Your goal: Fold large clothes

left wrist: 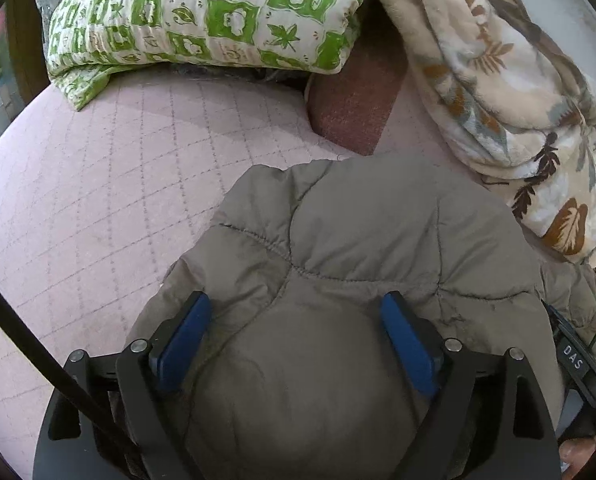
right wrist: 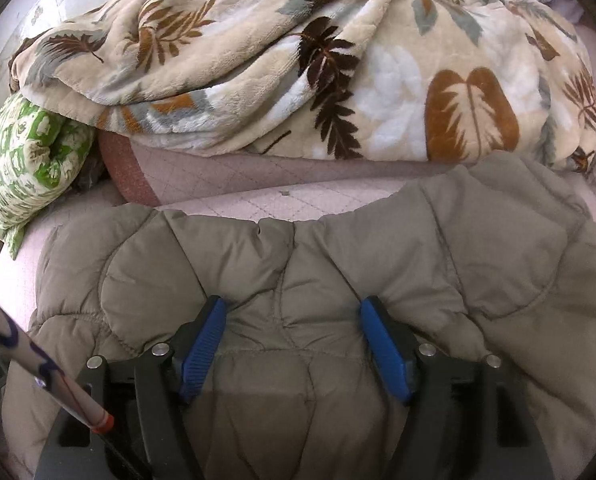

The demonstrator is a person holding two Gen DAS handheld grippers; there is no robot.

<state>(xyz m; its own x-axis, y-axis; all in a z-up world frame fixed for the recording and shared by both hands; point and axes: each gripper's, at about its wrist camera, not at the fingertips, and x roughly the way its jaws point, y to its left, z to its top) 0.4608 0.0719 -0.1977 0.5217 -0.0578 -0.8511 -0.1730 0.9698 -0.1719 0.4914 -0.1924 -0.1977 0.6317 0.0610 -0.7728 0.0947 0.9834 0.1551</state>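
Held 2 grippers, left gripper (left wrist: 295, 306) and right gripper (right wrist: 293, 310), spread wide over puffy brown jacket (left wrist: 358, 240) (right wrist: 378, 248) on pink bed (left wrist: 97, 168)

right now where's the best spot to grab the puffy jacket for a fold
Probably the far edge of the puffy jacket, where it ends in a rolled, thinner hem against the pink bed cover. Come from above and nip that rim: the middle is one domed, padded bulge. The left gripper and right gripper sit over it, jaws open.
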